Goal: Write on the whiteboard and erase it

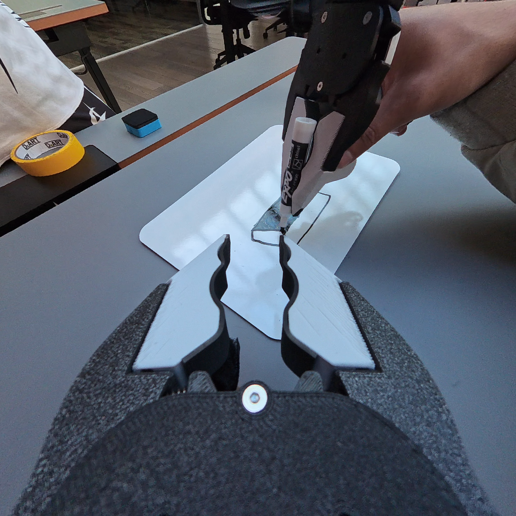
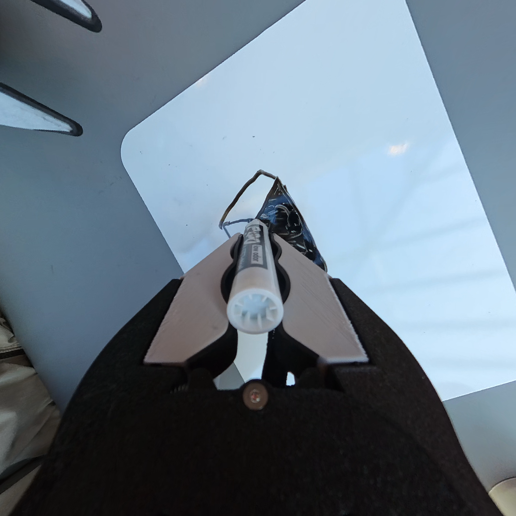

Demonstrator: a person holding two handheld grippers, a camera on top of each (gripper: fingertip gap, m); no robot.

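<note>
A small white board [image 1: 223, 201] lies flat on the grey table. A black outline with a partly filled-in black patch [image 1: 268, 222] is drawn on it. My right gripper [image 1: 293, 209] is shut on a black-and-white marker [image 1: 293, 170], held steeply with its tip touching the board at the patch. In the right wrist view the marker [image 2: 255, 268] sits between the shut fingers [image 2: 195, 301], its tip hidden, over the board [image 2: 349, 139] and the drawing [image 2: 290, 220]. My left gripper [image 1: 254, 237] is open and empty, low over the board's near edge, just short of the drawing.
A roll of yellow tape [image 1: 47, 152] and a blue-and-black eraser [image 1: 141, 122] sit at the far left on the adjoining table. White cloth [image 1: 33, 83] lies behind the tape. A hand [image 1: 418, 83] holds the right gripper. Office chairs stand beyond. The left gripper's fingertips [image 2: 55, 125] show at upper left.
</note>
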